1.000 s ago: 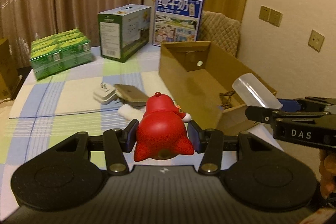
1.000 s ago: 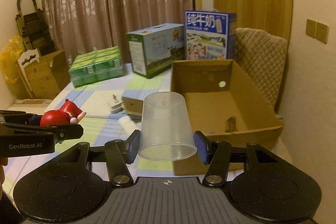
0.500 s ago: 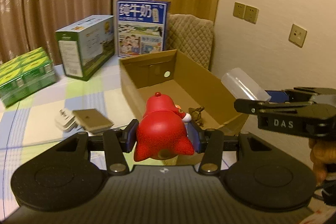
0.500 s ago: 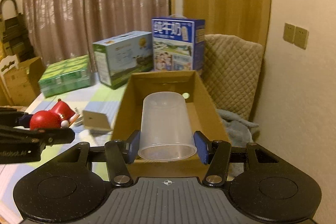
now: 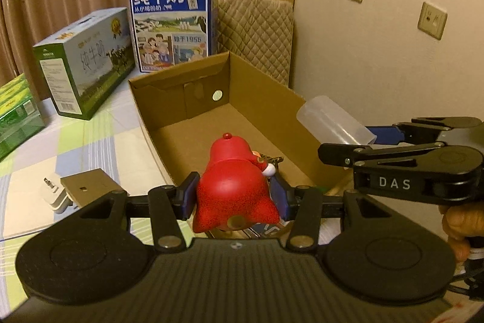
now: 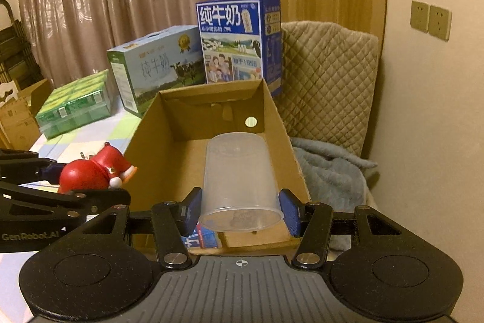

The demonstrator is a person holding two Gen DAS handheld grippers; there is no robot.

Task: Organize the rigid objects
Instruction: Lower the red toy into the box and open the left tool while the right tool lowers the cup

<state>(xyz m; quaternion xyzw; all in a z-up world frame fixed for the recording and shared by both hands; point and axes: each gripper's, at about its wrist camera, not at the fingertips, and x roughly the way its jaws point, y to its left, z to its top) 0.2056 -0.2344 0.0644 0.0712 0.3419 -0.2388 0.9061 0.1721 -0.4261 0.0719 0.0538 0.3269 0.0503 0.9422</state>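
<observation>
Sorting looks midway: the left claw (image 5: 233,196) clamps a glossy red plastic figurine (image 5: 234,186) at lower centre, the right claw (image 6: 240,211) grips an upturned translucent plastic cup (image 6: 239,177), both above the open brown cardboard box (image 5: 257,87), neither released, while a white plug (image 5: 54,196) waits on the bench (image 5: 90,147).

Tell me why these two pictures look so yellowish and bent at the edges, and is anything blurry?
Left wrist view: warm indoor light tints everything amber; the fisheye lens bows the wall and darkens the corners; the red round toy figure and open brown cardboard box stay sharp. Right wrist view: same amber cast and curved edges; the clear plastic cup shows soft reflections, and the curtains glint; no motion blur.
</observation>
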